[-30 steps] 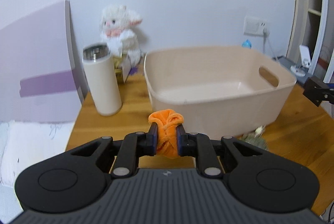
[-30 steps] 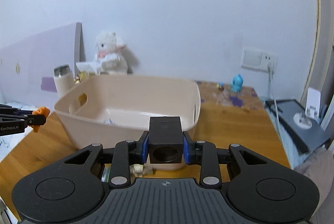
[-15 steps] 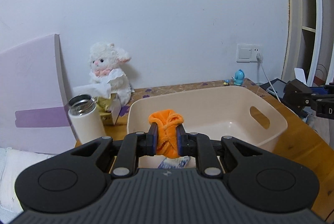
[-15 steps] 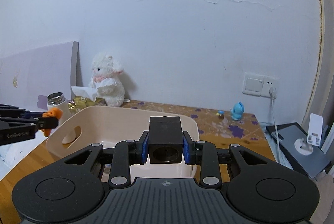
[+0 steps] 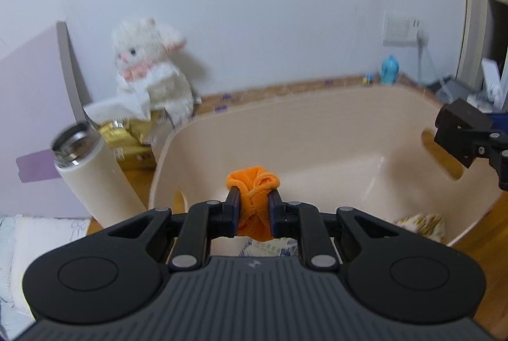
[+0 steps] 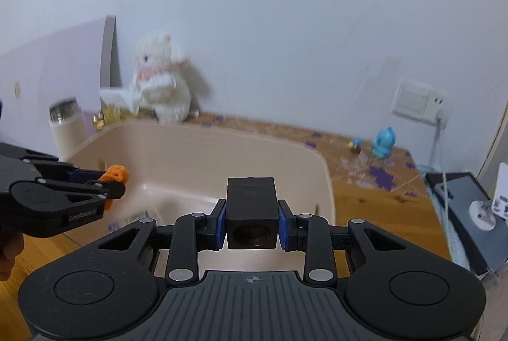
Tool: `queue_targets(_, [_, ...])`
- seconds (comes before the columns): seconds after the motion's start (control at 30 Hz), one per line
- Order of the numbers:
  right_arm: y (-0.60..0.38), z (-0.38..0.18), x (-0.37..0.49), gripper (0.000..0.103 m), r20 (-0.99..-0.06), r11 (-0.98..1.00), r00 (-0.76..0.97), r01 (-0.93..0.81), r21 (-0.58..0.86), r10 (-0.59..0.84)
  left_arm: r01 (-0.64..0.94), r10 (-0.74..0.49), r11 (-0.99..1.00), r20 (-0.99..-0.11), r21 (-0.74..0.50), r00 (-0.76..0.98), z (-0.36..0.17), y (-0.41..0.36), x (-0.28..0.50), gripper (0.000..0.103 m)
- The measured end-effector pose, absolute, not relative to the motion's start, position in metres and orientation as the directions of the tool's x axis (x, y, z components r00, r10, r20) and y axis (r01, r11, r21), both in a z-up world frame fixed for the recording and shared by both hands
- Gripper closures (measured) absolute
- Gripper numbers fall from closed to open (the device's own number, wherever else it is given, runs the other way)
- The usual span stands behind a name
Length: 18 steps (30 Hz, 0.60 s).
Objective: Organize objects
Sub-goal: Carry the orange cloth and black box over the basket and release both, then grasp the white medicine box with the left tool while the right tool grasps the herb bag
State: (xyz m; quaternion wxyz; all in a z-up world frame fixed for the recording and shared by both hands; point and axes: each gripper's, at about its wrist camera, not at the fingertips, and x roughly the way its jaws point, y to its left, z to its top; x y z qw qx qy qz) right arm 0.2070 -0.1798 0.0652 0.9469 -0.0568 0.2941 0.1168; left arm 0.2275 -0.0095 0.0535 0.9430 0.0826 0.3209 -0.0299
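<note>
Both loads hang over the beige bin [image 5: 317,131], so the step in hand looks like dropping them in; best to lower past the rim and release one at a time, clear of each other. Left gripper [image 5: 253,207] pinches an orange cloth bundle [image 5: 253,182] above the near-left end; right gripper [image 6: 251,222] clamps a black cube [image 6: 250,214] above the near-right end

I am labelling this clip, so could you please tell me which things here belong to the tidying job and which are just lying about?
In the job:
- orange cloth, in the left gripper
- black cube, in the right gripper
- beige tub

Lying about:
- plush lamb
- white flask
- blue figurine
</note>
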Motion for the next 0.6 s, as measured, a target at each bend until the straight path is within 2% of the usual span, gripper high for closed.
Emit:
queue_targets(0.17, [-0.174,0.044,0.219,0.074,-0.633,0.963,0.754,-0.265,-0.05,0.175,0.121,-0.003,0.985,-0.691,0.122,0.723,0.033,-0.011,0.243,0.083])
queue_targets(0.3, [-0.175,0.036,0.221,0.074,-0.653,0.964,0.741,-0.258,-0.061,0.157,0.126,-0.002,0.985,-0.716,0.12,0.698,0.025,-0.01,0.245,0.081])
queue_targets(0.37, [-0.177,0.036,0.22,0.063,-0.655,0.965,0.738,-0.257,-0.048,0.164,0.125,0.004,0.984,-0.712,0.129,0.702,0.025,-0.008,0.243,0.078])
queue_targets(0.43, [-0.178,0.04,0.217,0.057,-0.648,0.966,0.741,-0.257,-0.032,0.176,0.121,0.008,0.984,-0.703,0.133,0.711,0.028,-0.008,0.24,0.068])
queue_targets(0.47, [-0.178,0.043,0.214,0.054,-0.642,0.967,0.747,-0.253,-0.034,0.173,0.118,0.007,0.984,-0.699,0.131,0.715,0.031,-0.007,0.239,0.055])
queue_targets(0.53, [-0.178,0.051,0.207,0.042,-0.619,0.967,0.766,-0.251,-0.043,0.171,0.129,-0.016,0.985,-0.684,0.114,0.73,0.038,-0.005,0.233,0.047])
queue_targets(0.6, [-0.178,0.06,0.197,0.036,-0.596,0.966,0.786,-0.251,-0.06,0.167,0.12,-0.004,0.984,-0.662,0.131,0.75,0.047,-0.005,0.225,0.025])
